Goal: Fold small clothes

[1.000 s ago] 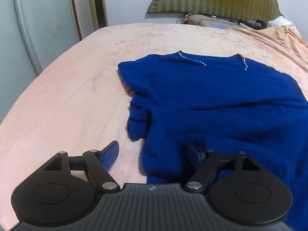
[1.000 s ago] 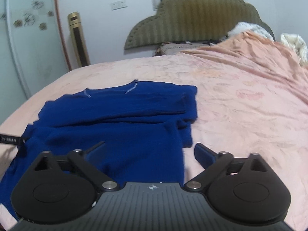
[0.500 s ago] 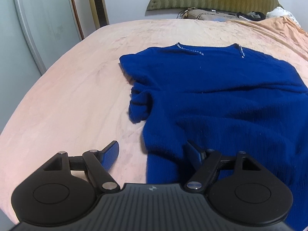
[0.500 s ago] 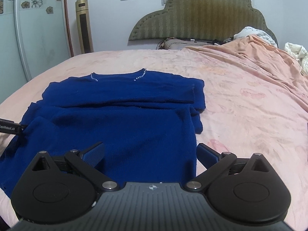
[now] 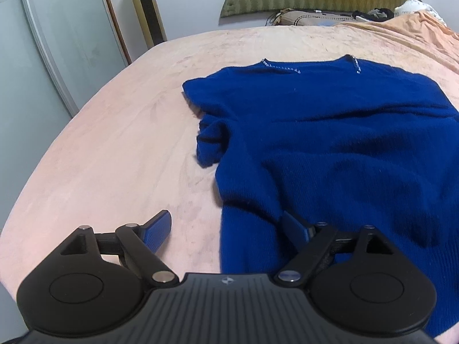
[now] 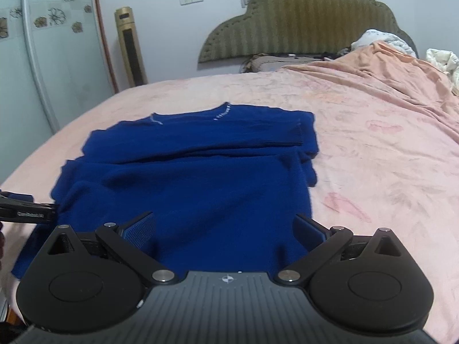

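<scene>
A blue knit sweater (image 5: 330, 149) lies flat on the pink bed cover (image 5: 120, 149), its beaded neckline at the far end and its sleeves folded across the body. My left gripper (image 5: 225, 220) hovers at the sweater's near left edge with its jaws opening. One finger is over bare cover, the other over the knit, and the pads press on nothing. My right gripper (image 6: 223, 220) stands open over the sweater's (image 6: 186, 189) near hem, its right finger at the right edge. The left gripper (image 6: 25, 213) shows at that view's left border.
An olive headboard (image 6: 301, 20) and a pillow (image 5: 309, 18) stand at the far end. Crumpled bedding (image 6: 441, 60) is heaped at the far right. A gold tower appliance (image 6: 130, 46) and a sliding glass door (image 5: 57, 43) line the left wall beyond the bed's edge.
Both grippers have drawn back toward the sweater's near hem, so more of the sweater and headboard shows. Both pairs of fingers stand slightly wider apart. The sweater itself has not moved.
</scene>
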### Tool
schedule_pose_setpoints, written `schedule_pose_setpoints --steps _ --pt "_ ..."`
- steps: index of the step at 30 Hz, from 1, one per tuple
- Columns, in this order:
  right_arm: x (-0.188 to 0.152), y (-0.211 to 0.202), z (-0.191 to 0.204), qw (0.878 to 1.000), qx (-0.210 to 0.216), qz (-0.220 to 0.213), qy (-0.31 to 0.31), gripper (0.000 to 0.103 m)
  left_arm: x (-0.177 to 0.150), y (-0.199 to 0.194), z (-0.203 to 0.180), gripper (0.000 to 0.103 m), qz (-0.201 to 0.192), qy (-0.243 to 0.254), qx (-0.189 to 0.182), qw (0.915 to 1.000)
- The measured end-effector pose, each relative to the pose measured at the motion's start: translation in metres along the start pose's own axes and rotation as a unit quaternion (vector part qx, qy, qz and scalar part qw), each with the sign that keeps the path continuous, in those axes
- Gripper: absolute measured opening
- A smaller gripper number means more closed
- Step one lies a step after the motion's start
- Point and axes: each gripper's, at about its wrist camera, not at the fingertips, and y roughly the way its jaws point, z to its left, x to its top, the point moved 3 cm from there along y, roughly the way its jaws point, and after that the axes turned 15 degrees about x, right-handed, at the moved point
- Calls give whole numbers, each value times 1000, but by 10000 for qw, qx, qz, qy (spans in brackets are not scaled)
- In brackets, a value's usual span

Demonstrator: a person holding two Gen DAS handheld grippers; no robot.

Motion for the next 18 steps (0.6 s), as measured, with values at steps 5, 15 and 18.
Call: schedule_pose_setpoints --steps 5,15,18 --pt "-3 -4 12 9994 -56 41 -351 103 -6 -2 0 85 68 69 31 9999" --pt "-10 -8 21 9986 -12 137 -520 103 -15 -7 2 85 49 84 13 10000" --pt "-11 -10 25 9979 -51 82 -637 102 -17 -8 5 85 95 14 -77 9999"
